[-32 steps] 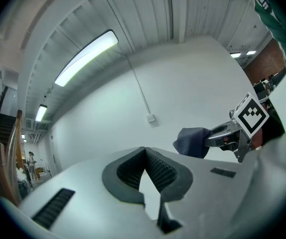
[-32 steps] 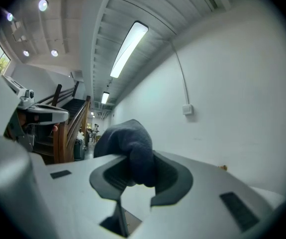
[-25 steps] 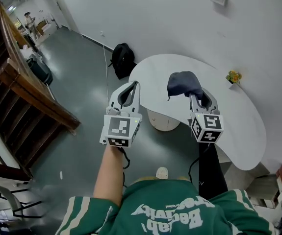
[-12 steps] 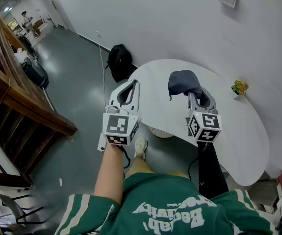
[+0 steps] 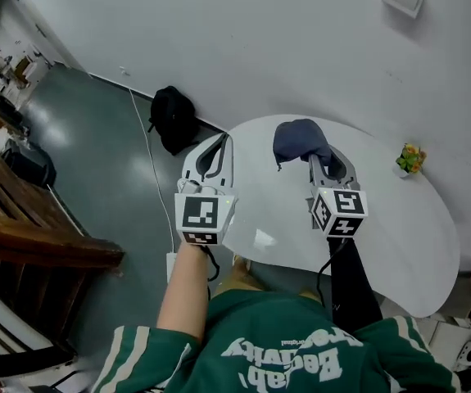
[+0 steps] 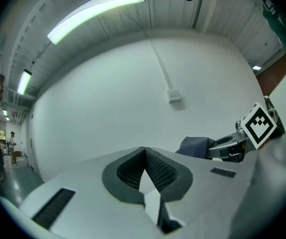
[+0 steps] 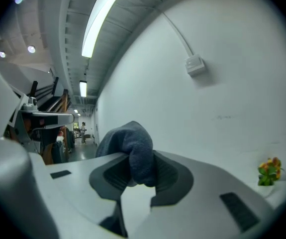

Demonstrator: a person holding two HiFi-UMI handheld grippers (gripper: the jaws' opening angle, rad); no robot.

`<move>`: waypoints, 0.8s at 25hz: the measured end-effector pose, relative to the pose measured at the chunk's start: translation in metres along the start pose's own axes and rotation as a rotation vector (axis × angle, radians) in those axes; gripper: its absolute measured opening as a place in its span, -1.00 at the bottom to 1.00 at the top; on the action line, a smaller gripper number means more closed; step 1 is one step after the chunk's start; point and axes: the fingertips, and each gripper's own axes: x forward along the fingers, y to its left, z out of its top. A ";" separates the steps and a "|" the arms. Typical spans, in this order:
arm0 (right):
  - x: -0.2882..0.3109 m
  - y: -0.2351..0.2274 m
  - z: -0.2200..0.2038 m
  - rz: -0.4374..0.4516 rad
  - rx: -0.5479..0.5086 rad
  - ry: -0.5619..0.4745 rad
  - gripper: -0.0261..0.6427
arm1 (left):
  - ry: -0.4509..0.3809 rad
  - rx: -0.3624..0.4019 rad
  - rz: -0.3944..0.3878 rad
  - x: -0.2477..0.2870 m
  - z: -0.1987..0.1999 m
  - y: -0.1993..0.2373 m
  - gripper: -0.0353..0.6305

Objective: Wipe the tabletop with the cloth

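Right gripper [image 7: 133, 171]: 2 jaws pinch the bunched dark blue-grey cloth [image 7: 129, 144], held above the white rounded tabletop [image 5: 382, 211].
Left gripper [image 6: 145, 166]: jaws pressed together, empty, over the tabletop's left edge.
Head view only: black backpack [image 5: 172, 117] on the floor, left of the tabletop.

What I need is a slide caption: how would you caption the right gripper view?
Right gripper shut on a bunched dark blue-grey cloth before a white wall, yellow-flowered plant at right.

We see even, bright light from ceiling strip lamps [image 6: 97, 10], a soft glare patch on the white tabletop [image 5: 261, 237], and heavy fisheye bending with dark corners in both gripper views.
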 end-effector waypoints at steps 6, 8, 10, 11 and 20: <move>0.125 0.000 -0.031 -0.089 0.035 0.139 -0.63 | 0.068 -0.026 -0.138 0.110 -0.059 0.061 -0.89; 0.159 0.002 -0.053 -0.114 0.046 0.194 -0.63 | 0.100 -0.033 -0.167 0.138 -0.083 0.075 -0.89; 0.185 0.006 -0.079 -0.136 0.063 0.255 -0.63 | 0.126 -0.043 -0.191 0.157 -0.106 0.085 -0.89; 0.194 0.007 -0.092 -0.147 0.067 0.283 -0.63 | 0.136 -0.053 -0.205 0.165 -0.117 0.088 -0.89; 0.268 0.011 -0.174 -0.197 0.115 0.435 -0.63 | 0.192 -0.108 -0.281 0.220 -0.193 0.099 -0.89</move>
